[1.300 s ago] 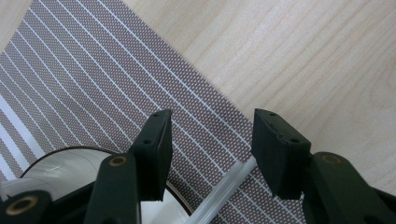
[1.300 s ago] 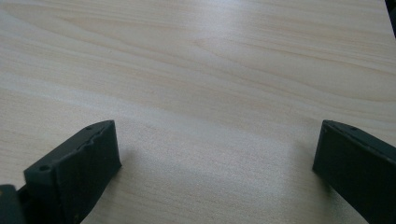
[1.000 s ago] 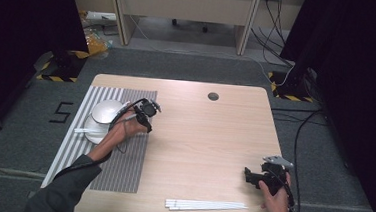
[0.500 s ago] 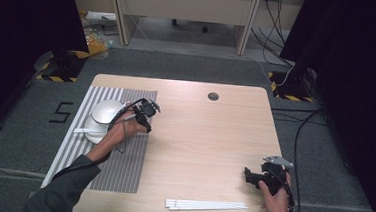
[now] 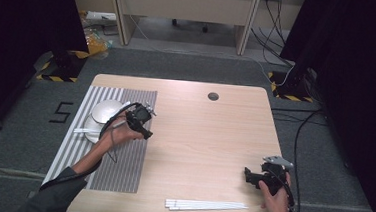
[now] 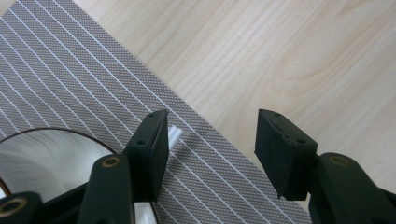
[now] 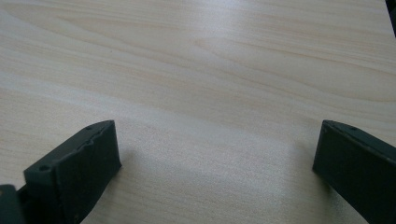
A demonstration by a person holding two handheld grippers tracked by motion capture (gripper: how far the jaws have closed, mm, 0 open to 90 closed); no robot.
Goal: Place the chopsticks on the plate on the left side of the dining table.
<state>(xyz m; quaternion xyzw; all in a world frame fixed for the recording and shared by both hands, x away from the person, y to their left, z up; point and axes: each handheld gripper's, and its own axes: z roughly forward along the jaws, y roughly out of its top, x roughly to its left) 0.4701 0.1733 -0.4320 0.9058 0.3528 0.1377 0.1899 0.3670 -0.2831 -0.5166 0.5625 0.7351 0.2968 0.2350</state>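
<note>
Left gripper view: left claw has just been opening, empty, over grey striped woven mat beside round white plate. Right claw gapes wide above pale wooden surface.

Bowls sit on the mat at the table's left; chopsticks lie along its near edge.

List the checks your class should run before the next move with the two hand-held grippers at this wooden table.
1. Left gripper open, nothing between its jaws: ok.
2. Right gripper open above the bare light wooden table: ok.
3. White round bowl sitting on the grey striped placemat: ok.
4. Long white sticks lying flat near the front edge, apart from the right gripper: ok.
5. White stick tip clear of the left gripper's jaw: cannot tell.
</note>
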